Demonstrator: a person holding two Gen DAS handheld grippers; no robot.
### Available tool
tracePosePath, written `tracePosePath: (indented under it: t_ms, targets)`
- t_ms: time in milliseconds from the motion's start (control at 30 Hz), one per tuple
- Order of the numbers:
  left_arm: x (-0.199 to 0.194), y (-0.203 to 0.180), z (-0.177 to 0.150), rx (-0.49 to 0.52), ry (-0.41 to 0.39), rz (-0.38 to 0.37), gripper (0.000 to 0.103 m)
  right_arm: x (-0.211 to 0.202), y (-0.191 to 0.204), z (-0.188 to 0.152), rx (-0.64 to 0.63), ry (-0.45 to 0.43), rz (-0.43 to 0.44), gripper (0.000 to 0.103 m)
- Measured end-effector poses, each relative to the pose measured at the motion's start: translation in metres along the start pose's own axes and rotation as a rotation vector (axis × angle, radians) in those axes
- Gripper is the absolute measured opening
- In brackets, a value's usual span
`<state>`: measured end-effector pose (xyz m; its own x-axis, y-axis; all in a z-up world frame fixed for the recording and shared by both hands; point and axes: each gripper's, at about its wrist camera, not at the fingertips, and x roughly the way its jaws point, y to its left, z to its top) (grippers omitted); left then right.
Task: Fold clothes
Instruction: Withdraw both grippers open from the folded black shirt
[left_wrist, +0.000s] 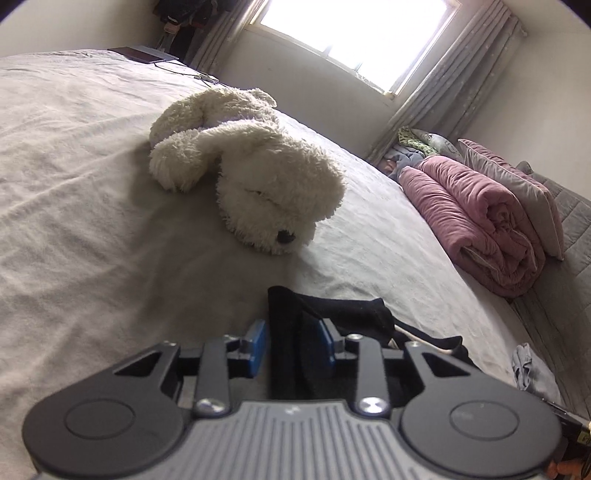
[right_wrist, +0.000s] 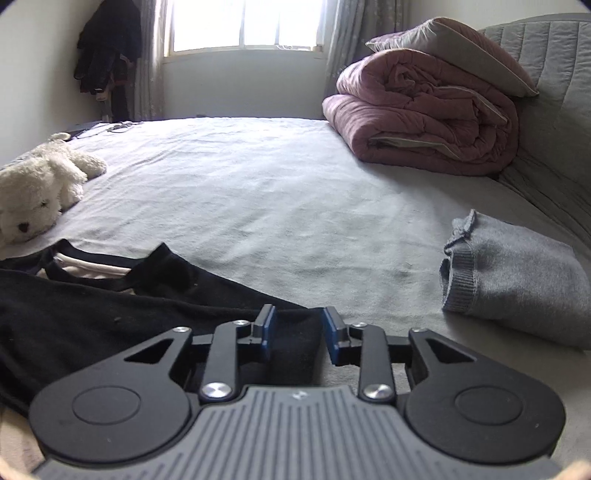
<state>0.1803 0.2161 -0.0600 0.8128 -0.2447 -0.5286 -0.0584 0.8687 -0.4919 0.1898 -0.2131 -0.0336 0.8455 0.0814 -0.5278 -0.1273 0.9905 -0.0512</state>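
On the pale bed (left_wrist: 92, 184), the left wrist view showed the left gripper (left_wrist: 293, 343) parted, a fold of the black garment (left_wrist: 288, 332) standing loose between its jaws. In the right wrist view the right gripper (right_wrist: 300, 332) was also released, straddling the garment's near edge; both apparently needed to clench before the next fold.

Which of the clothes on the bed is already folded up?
The grey sweater, a neat bundle. The black garment lies spread out flat.

Black garment (right_wrist: 92, 310), pink quilt (right_wrist: 424, 122)
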Motion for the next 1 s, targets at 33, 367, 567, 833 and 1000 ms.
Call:
tracePosePath:
  t_ms: [33, 367, 567, 833, 1000]
  targets:
    - [-0.006, 0.0, 0.0, -0.004, 0.004, -0.002, 0.031, -0.005, 0.006, 0.001, -0.016, -0.005, 0.028, 0.036]
    - [-0.005, -0.015, -0.015, 0.018, 0.176, 0.023, 0.03, -0.036, 0.093, -0.011, -0.225, 0.02, 0.337, 0.036]
    - [-0.007, -0.026, -0.026, 0.063, 0.137, 0.074, 0.01, -0.036, 0.13, -0.026, -0.342, 0.054, 0.377, 0.034]
    - [-0.016, -0.027, -0.032, 0.105, 0.17, 0.114, 0.015, -0.043, 0.119, -0.031, -0.278, 0.073, 0.357, 0.032]
    - [-0.036, -0.035, -0.03, 0.14, 0.043, 0.102, 0.018, -0.058, 0.088, -0.025, -0.193, 0.008, 0.27, 0.035]
